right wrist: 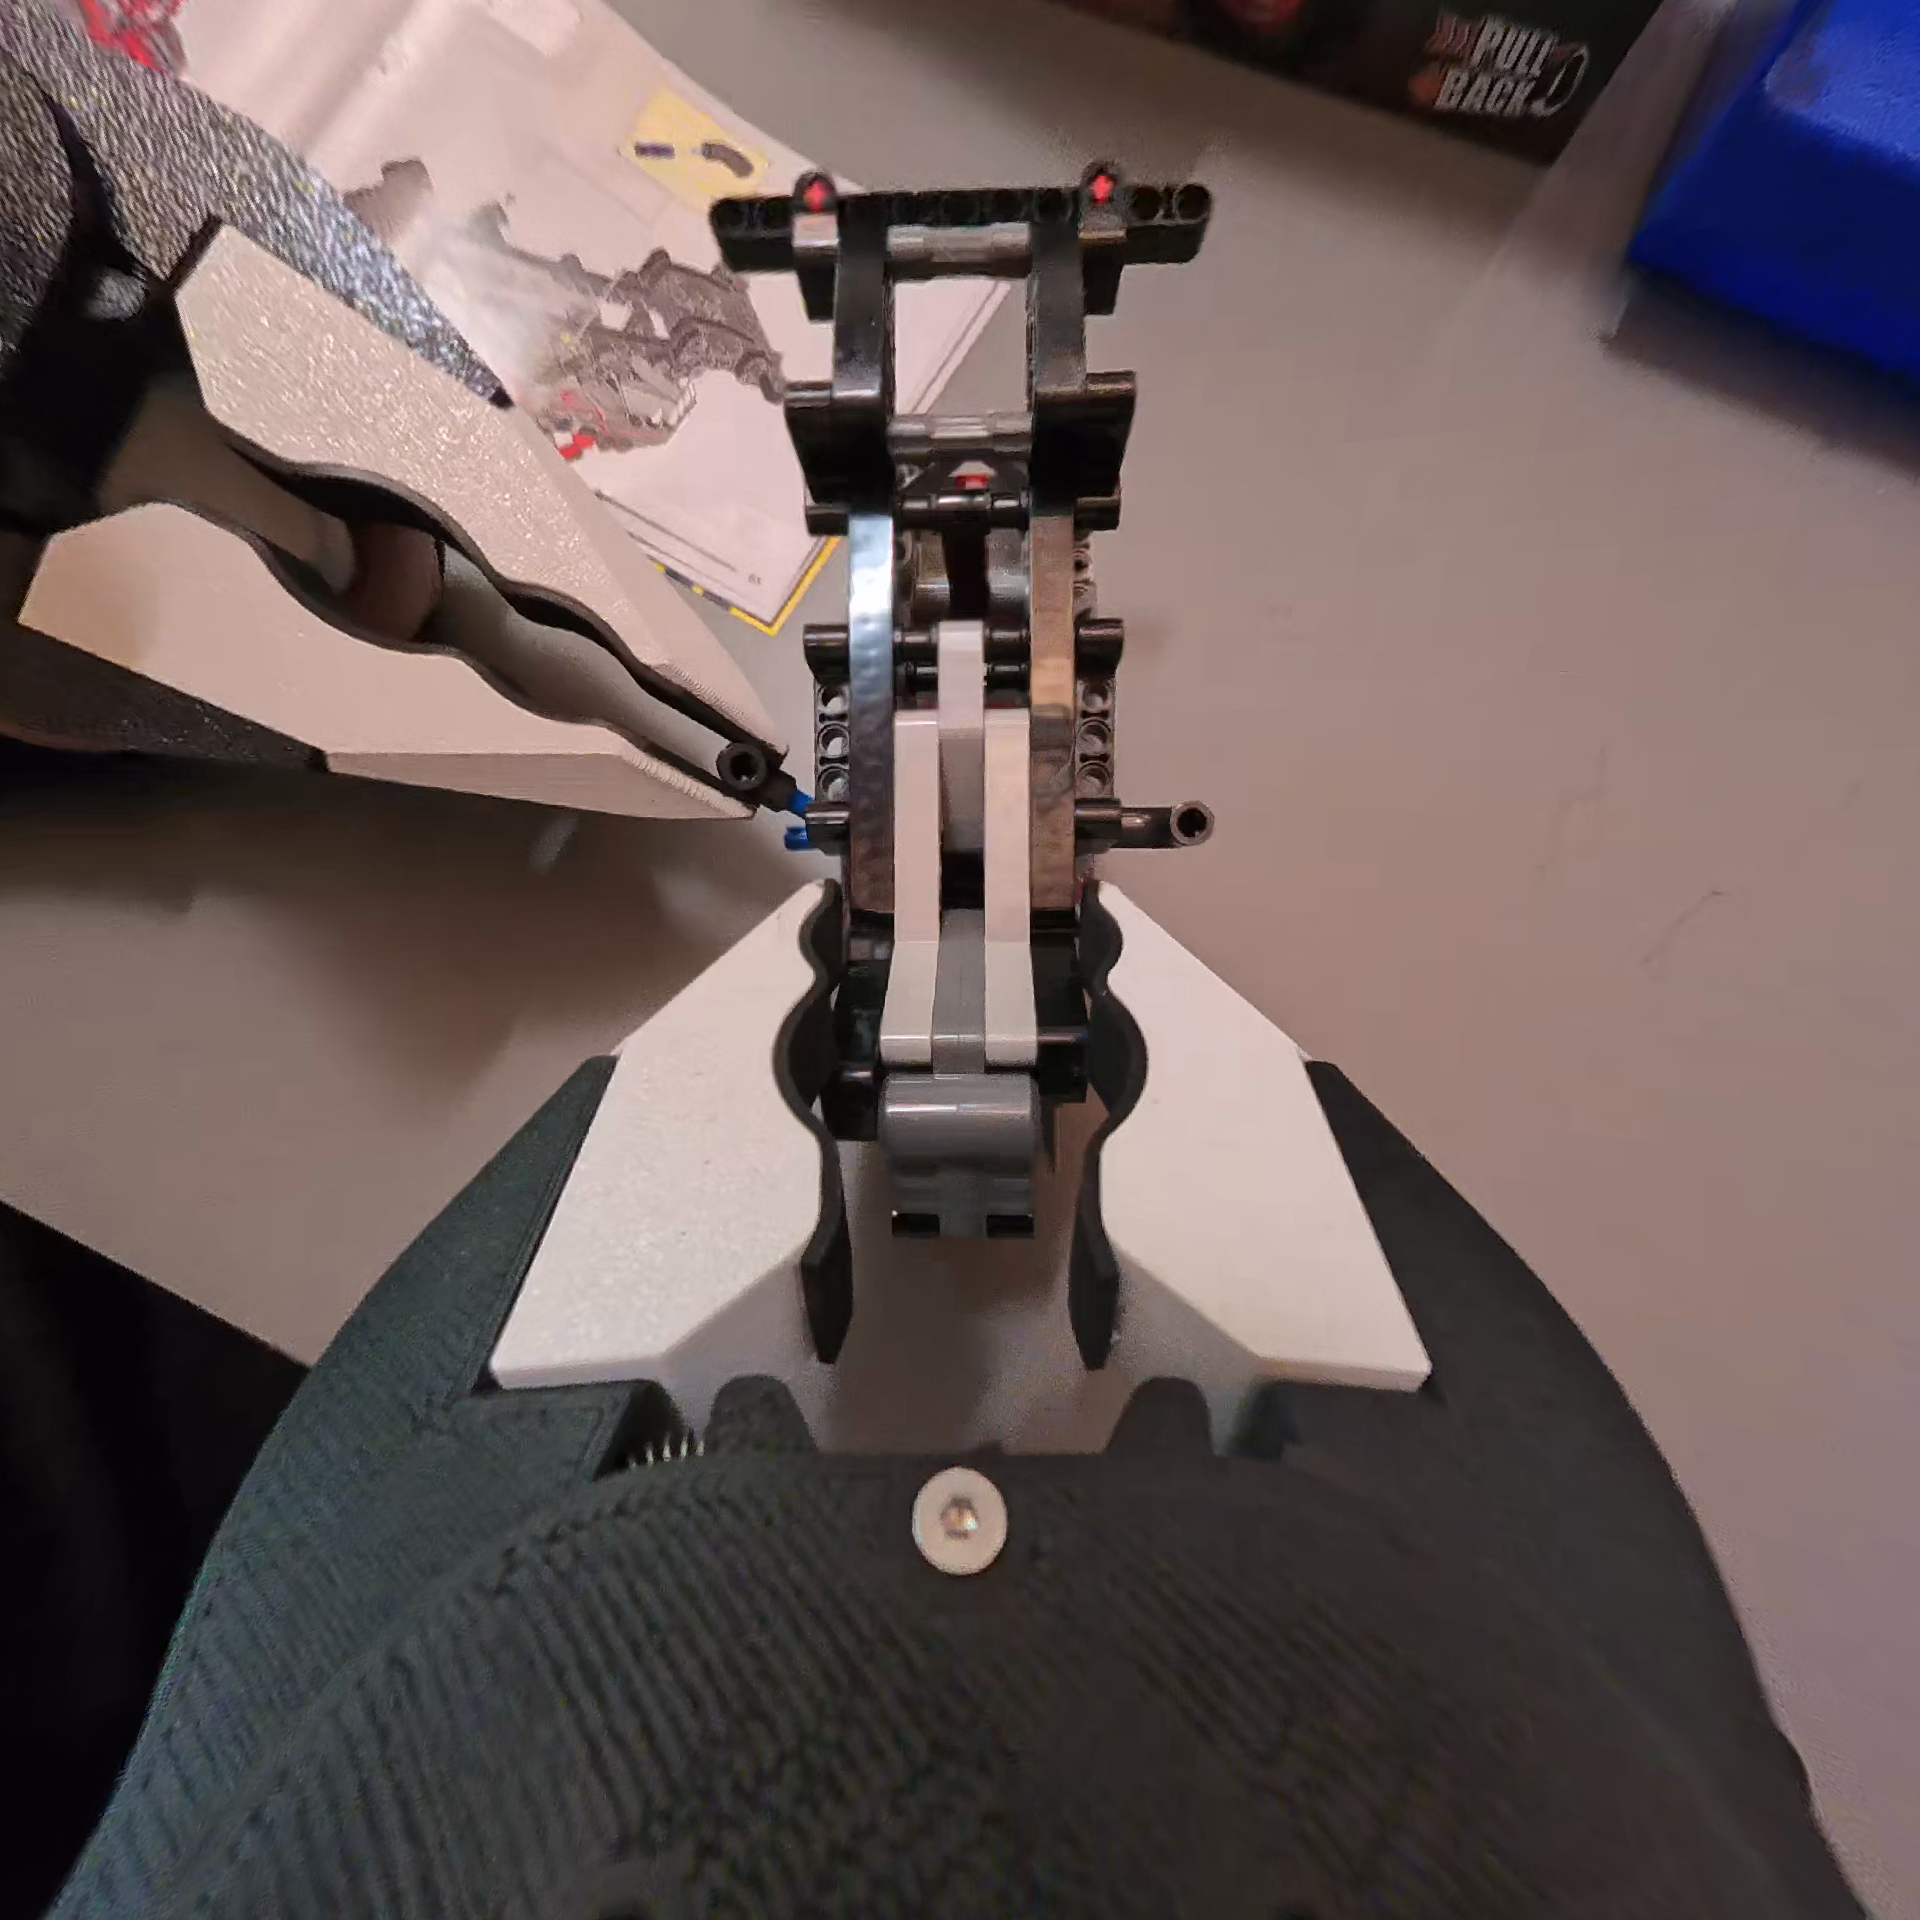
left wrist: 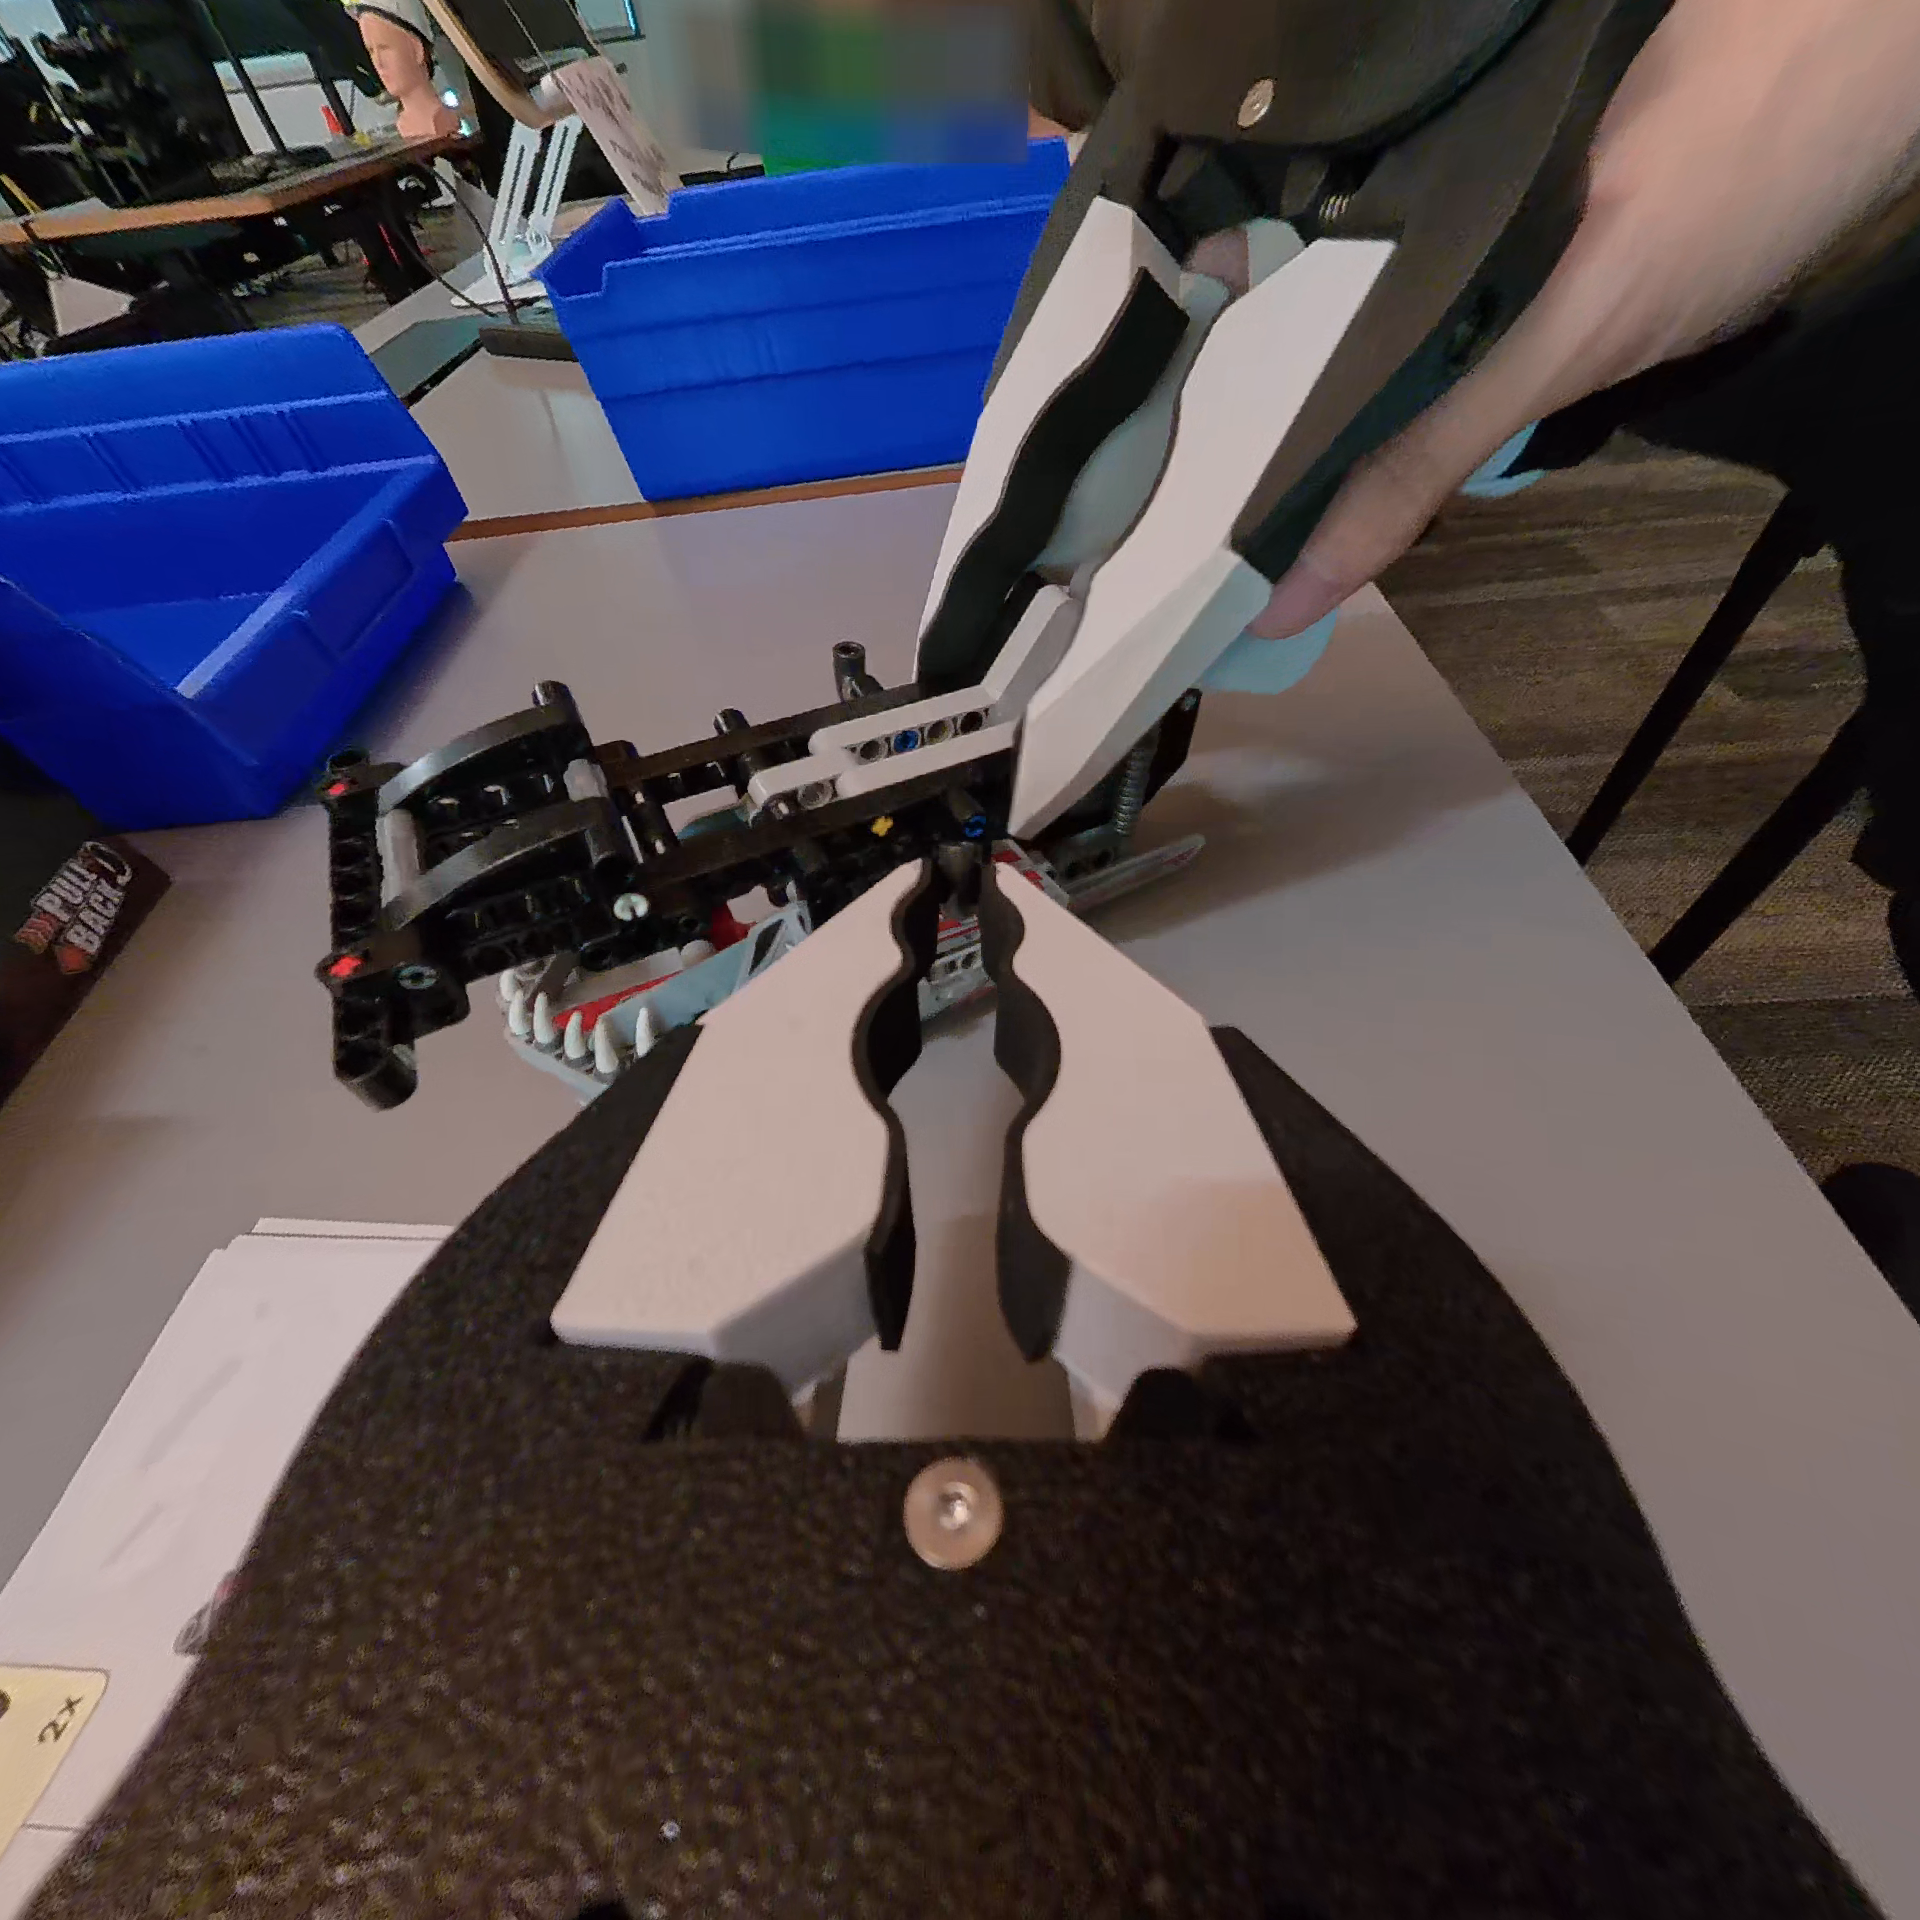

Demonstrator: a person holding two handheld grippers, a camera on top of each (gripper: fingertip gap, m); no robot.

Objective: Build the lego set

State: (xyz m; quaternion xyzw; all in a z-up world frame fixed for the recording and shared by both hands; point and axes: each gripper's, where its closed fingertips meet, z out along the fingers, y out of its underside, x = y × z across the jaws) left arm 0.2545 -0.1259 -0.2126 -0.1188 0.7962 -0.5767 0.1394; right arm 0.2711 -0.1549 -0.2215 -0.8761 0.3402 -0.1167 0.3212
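Black connector (right wrist: 746, 767) pinched in left gripper (right wrist: 764, 779) at centre-left meets model (right wrist: 977, 665), clamped by right gripper (right wrist: 961, 935); next: push onto blue pin (right wrist: 795, 802).

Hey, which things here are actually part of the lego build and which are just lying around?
In the job:
lego model, held by the right gripper
small black connector piece, pinched by the left gripper
instruction booklet

Lying about:
blue bins
dark box
mannequin head
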